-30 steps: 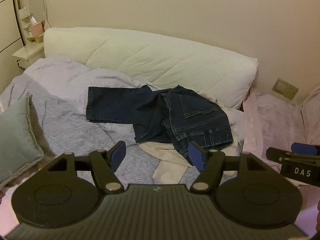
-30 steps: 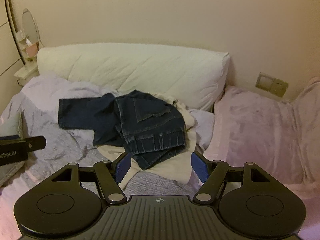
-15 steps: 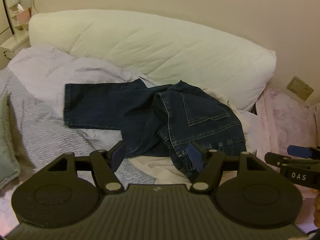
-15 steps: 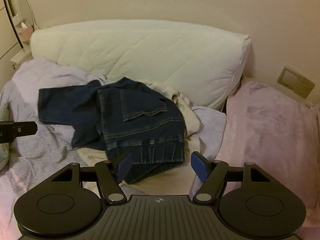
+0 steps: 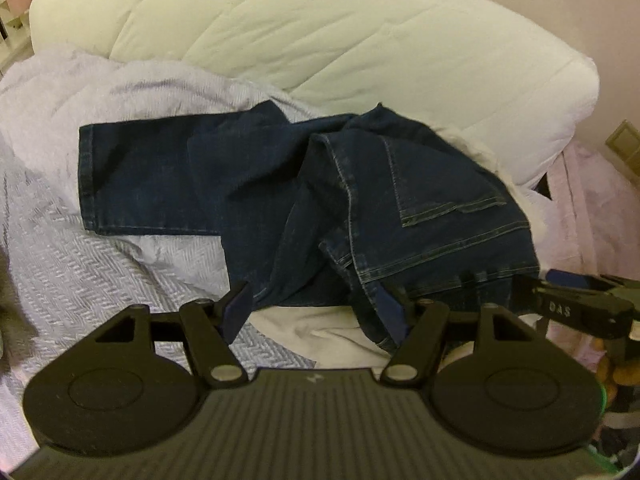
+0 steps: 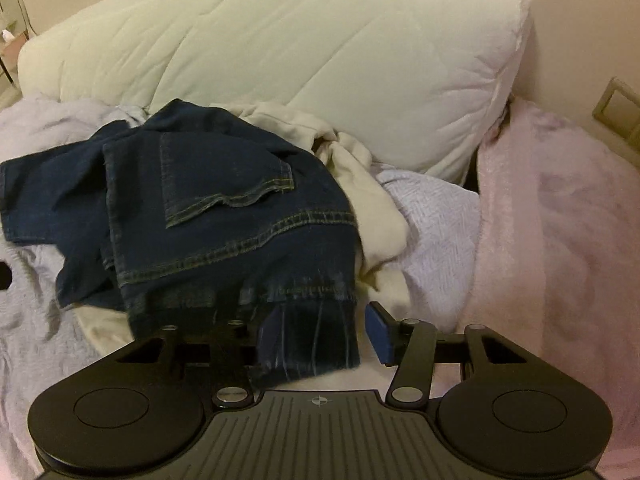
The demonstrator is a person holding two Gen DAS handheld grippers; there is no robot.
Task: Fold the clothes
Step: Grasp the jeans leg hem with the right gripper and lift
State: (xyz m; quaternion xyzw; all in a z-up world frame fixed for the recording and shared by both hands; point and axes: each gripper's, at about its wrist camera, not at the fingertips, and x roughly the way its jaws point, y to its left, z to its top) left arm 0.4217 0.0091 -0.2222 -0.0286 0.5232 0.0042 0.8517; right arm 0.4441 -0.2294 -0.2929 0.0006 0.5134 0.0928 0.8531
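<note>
Now that both tools sit much closer to the jeans (image 5: 304, 200) than a second ago, the pickup starts. My right tool (image 6: 320, 332) is closing around the waistband corner, pads not yet pressing. Left tool (image 5: 316, 314) is open at the near edge. Count: one jeans, crumpled on the bed (image 5: 80, 272) over one cream garment (image 6: 372, 216); two tools.
</note>
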